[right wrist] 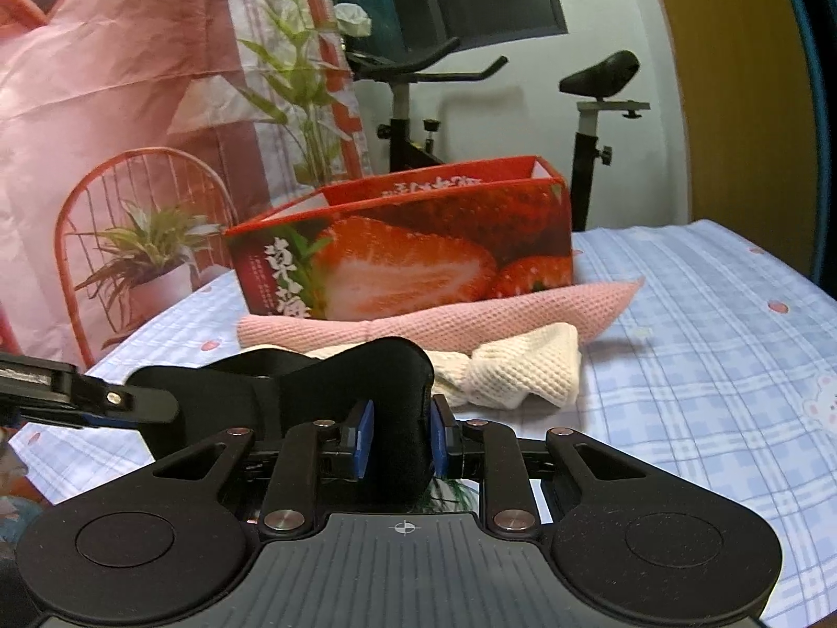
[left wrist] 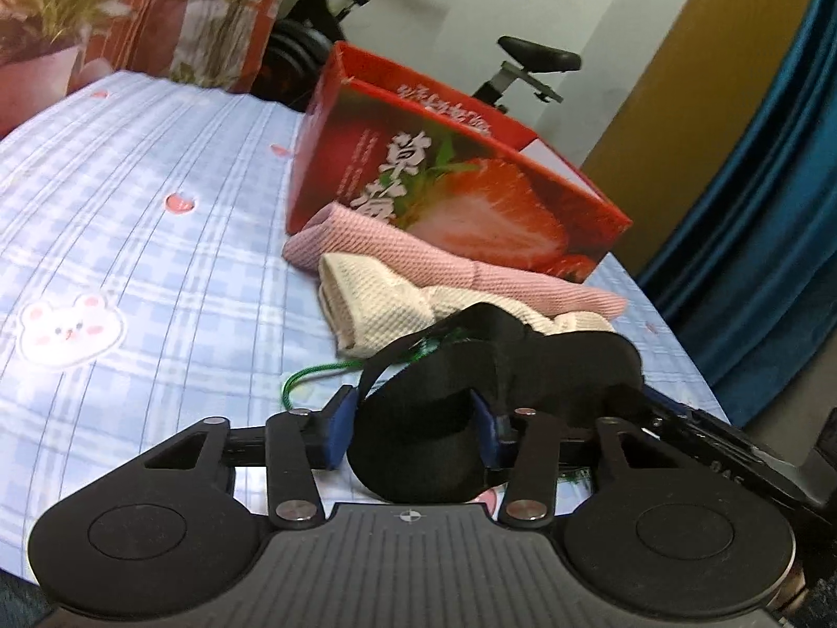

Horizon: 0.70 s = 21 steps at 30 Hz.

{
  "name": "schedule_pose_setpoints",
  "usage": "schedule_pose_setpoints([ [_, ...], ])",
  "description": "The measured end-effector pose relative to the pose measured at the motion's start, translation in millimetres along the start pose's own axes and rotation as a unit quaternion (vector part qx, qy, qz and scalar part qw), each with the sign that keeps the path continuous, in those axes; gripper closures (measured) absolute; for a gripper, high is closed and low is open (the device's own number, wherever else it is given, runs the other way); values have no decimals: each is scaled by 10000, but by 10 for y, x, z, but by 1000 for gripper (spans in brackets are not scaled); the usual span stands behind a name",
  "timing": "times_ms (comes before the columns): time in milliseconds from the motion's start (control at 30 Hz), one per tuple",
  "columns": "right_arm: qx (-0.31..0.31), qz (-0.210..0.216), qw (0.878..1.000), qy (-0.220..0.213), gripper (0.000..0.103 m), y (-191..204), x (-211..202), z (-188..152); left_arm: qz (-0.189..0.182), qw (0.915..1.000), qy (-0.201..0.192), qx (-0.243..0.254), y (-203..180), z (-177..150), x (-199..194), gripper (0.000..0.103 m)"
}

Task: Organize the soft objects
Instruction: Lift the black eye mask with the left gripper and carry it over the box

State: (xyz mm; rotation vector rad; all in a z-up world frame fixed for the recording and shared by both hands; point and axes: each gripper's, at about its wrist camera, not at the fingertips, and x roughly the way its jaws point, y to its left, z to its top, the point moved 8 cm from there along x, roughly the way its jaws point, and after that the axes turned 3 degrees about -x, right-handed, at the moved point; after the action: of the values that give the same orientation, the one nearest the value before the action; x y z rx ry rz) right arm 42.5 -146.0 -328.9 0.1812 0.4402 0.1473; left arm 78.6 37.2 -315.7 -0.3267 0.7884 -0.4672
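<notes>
Currently pinched firmly between the right gripper (right wrist: 400, 439) pads at lower centre: one black eye mask (right wrist: 366, 392). Left gripper (left wrist: 413, 434) half-closed around the mask's other cup, left pad seemingly clear of it, grip not confirmed. Best kept level, both ends supported, green cord (left wrist: 314, 374) clear of jaws. Beyond, mid-frame: one cream cloth (right wrist: 523, 366), one pink cloth (right wrist: 444, 314). Farthest: one open strawberry box (right wrist: 408, 251), probably the destination.
</notes>
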Motion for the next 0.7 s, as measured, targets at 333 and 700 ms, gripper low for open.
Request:
schedule_pose_setpoints([
  [333,25,65,10000,28,86,30,-23,-3,52,9992,159,359,-94,-94,33,68],
  [700,-145,213,9991,-323,91,119,-149,214,-292,9961,-640,523,-291,242,-384,74],
])
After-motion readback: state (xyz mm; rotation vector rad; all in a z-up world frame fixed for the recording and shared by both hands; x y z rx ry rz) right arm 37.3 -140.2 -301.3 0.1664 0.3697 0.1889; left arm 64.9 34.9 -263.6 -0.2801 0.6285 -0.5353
